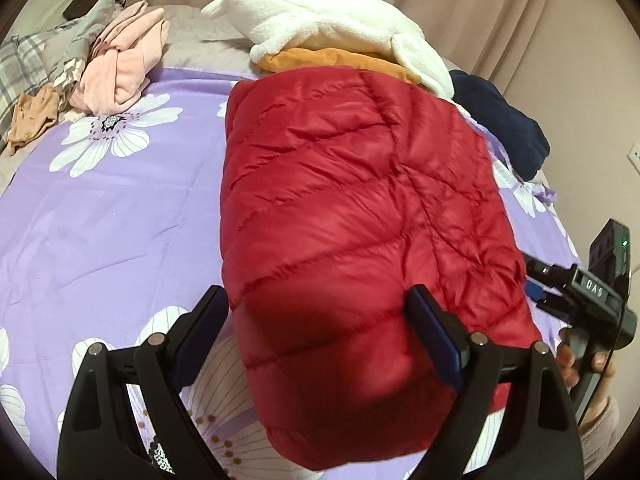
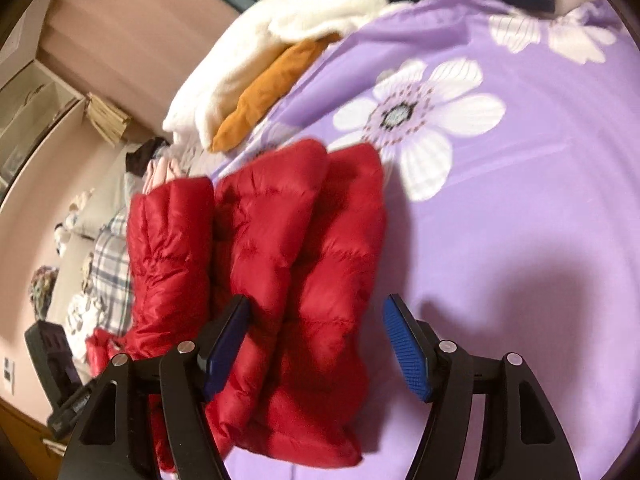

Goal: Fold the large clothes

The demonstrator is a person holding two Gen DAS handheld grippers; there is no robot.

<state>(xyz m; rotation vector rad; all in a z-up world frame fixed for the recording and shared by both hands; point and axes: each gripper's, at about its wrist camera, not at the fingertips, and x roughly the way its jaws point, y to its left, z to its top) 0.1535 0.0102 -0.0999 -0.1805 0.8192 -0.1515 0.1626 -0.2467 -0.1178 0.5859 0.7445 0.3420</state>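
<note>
Jacket (image 1: 360,216): red, puffy, folded into a thick bundle on the purple sheet (image 1: 100,220), probably laid out for its last fold.
Left gripper (image 1: 316,320): jaws wide, holding nothing, poised over the bundle's near end.
Right gripper (image 2: 316,344): jaws wide, empty, straddling the stacked layers' right edge.
Far side: white fleece (image 1: 320,20) pile, likely already folded.
</note>
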